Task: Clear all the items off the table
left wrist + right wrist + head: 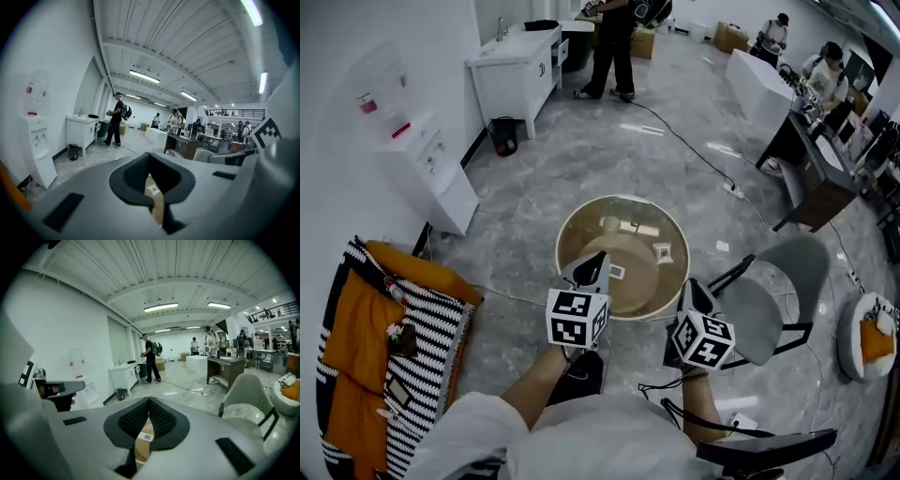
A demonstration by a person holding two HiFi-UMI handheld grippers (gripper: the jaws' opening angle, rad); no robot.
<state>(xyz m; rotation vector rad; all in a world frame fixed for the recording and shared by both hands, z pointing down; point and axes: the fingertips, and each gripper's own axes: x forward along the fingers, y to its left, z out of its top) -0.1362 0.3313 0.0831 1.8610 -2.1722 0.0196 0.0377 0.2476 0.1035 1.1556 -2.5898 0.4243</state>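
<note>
A round tan table point(581, 225) stands below me in the head view. On it lie a small pale round thing point(609, 225), a white card point(630, 228) and two small square tags point(664, 252) point(617, 272). My left gripper point(594, 261) hovers over the table's near left edge, and its jaws meet at the tips with nothing between them point(149, 154). My right gripper point(690, 285) hangs just off the table's near right edge, also shut and empty point(149, 400). Below each pair of jaws a strip of tabletop with a tag point(152, 189) point(146, 437) shows.
A grey chair point(769, 300) stands close on the right of the table. An orange and striped seat point(384, 356) is at the left, with a white water dispenser point(431, 178) beyond it. A cable point(684, 141) runs across the floor; people stand at the far counters.
</note>
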